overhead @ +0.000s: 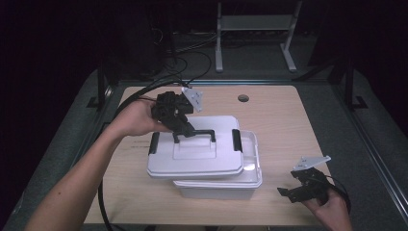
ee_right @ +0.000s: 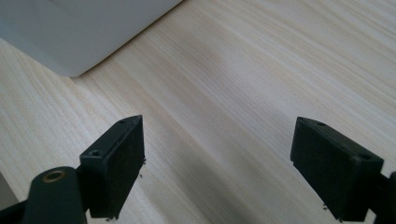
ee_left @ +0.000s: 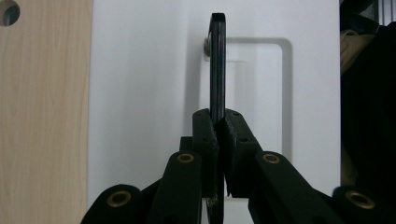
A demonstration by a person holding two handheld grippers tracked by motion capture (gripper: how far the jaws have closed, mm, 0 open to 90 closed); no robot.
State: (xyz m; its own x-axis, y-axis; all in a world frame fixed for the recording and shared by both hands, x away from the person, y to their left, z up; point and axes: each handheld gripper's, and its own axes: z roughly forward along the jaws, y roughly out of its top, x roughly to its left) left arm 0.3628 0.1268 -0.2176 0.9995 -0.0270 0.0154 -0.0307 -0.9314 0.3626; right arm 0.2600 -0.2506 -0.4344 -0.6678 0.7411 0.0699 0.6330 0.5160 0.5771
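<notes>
At bench centre, we see the left gripper point(overhead: 185, 129) clamped on the black handle point(overhead: 195, 135) of the white lid point(overhead: 195, 153), askew on its box point(overhead: 219, 187), stiff, probably light, best held there; right gripper point(overhead: 298, 190), at 4 o'clock, gapes idle.

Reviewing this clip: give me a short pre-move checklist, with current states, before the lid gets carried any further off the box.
1. Left gripper shut on the lid's black handle: ok, jaws pinch the bar.
2. Lid clear of the white box: not ok, it sits askew, overlapping the box's rim.
3. Side latches released: cannot tell.
4. Right gripper out of the way: ok, open, over bare table to the box's right.
5. Box steadied by anything: not ok, nothing holds it.
6. Free table space for the lid: ok, bare wood beyond and right of the box.
</notes>
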